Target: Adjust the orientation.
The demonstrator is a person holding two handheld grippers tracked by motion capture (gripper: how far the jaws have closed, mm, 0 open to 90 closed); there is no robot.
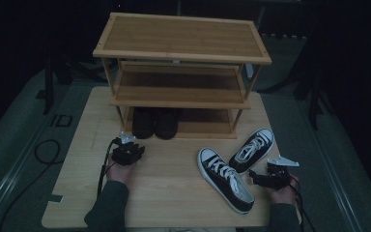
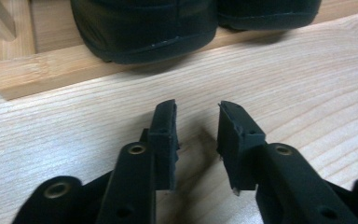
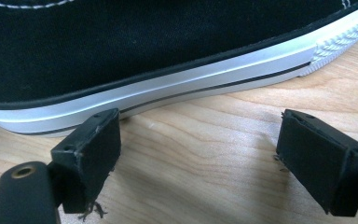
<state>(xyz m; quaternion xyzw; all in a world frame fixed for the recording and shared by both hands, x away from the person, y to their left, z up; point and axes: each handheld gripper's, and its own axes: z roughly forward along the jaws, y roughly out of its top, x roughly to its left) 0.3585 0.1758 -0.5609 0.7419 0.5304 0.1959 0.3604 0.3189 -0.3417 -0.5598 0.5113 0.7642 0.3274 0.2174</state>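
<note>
Right gripper (image 1: 260, 177) fingers spread wide beside the near sneaker (image 1: 226, 179) on the table (image 1: 174, 193), left gripper (image 1: 125, 141) fingers part-open and empty by the rack's black shoes (image 1: 154, 123) — gripping only the smooth sole risks a slip.

Black sneakers (image 1: 224, 178) (white soles, white laces), tan rack (image 1: 182, 36).

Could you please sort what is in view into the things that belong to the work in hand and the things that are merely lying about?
In the job:
- left gripper
- right gripper
- near sneaker
- far sneaker
- black shoes
- shoe rack

Lying about:
- loose cable on the floor
</note>
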